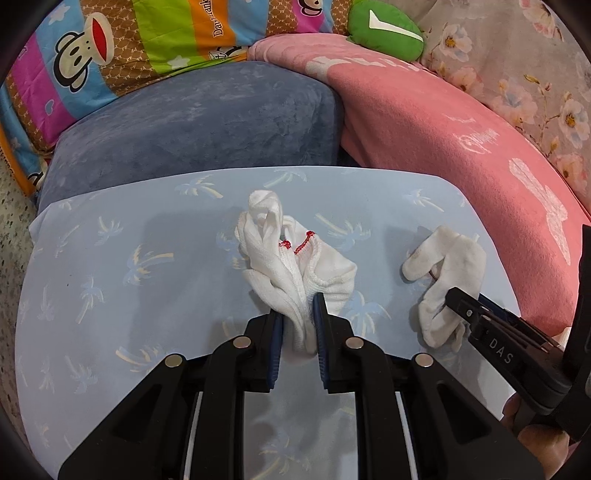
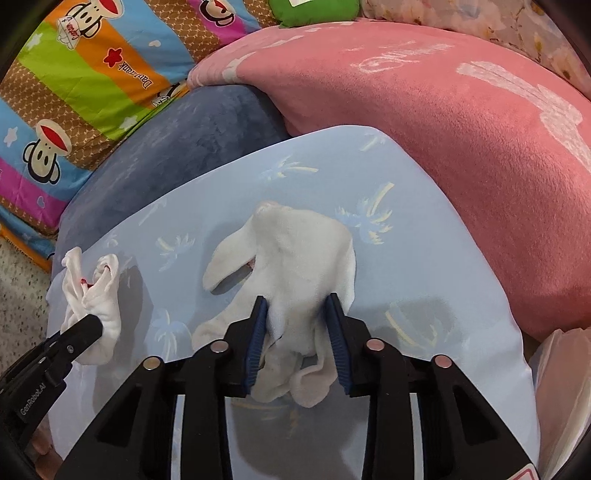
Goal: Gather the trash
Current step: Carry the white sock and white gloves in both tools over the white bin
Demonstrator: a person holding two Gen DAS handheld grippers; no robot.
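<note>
The left tongs (image 1: 298, 314) pinch a white knit glove with red cuff stitching (image 1: 295, 258), and the right tongs (image 2: 295, 314) clamp a dingier white glove (image 2: 295, 251), both on the palm-print blue worktop (image 1: 110, 277). Lift each straight up, grip firm, so neither limp glove slips. Legible writing: "DAS" and "GenRobot.AI" on the tongs' bodies.

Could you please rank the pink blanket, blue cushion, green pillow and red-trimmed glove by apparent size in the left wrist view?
1. Pink blanket
2. Blue cushion, close behind, both partly hidden
3. Red-trimmed glove, nearer, so unsure
4. Green pillow
</note>
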